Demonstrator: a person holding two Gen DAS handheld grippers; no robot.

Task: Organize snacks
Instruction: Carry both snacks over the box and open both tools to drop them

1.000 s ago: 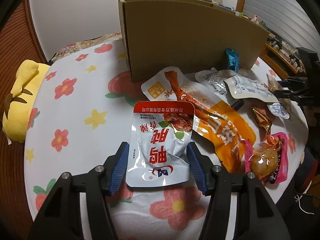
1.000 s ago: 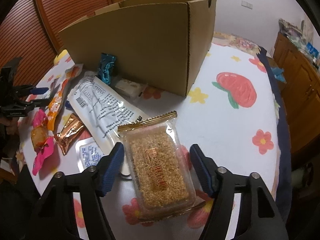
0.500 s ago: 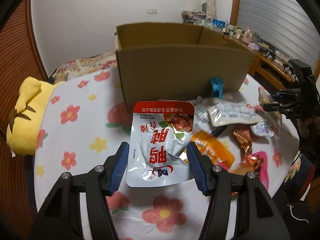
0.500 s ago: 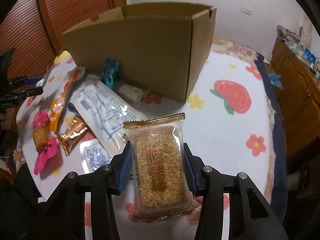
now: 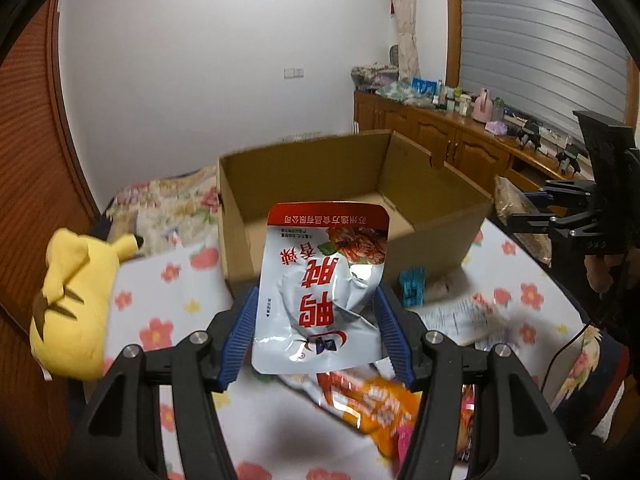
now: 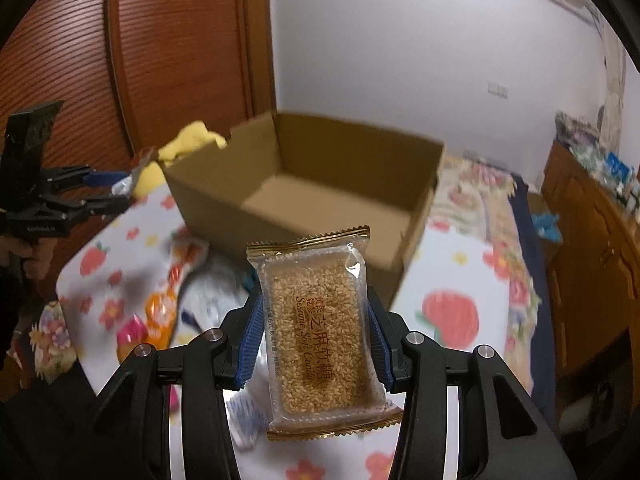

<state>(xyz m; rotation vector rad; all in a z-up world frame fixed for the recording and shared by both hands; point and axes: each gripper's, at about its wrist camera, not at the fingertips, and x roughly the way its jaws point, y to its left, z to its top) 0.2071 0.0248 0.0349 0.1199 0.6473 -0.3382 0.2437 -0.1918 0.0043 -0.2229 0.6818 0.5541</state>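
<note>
While the open cardboard box (image 5: 352,200) fills the middle of both views, I hold my left tool (image 5: 316,332) clamped on a silver duck pouch (image 5: 324,292) and my right tool (image 6: 316,336), jaws just closed, on a sesame candy pack (image 6: 320,332). Only the left view shows the yellow plush (image 5: 72,300) whole and the teal wrapper (image 5: 412,286).
</note>
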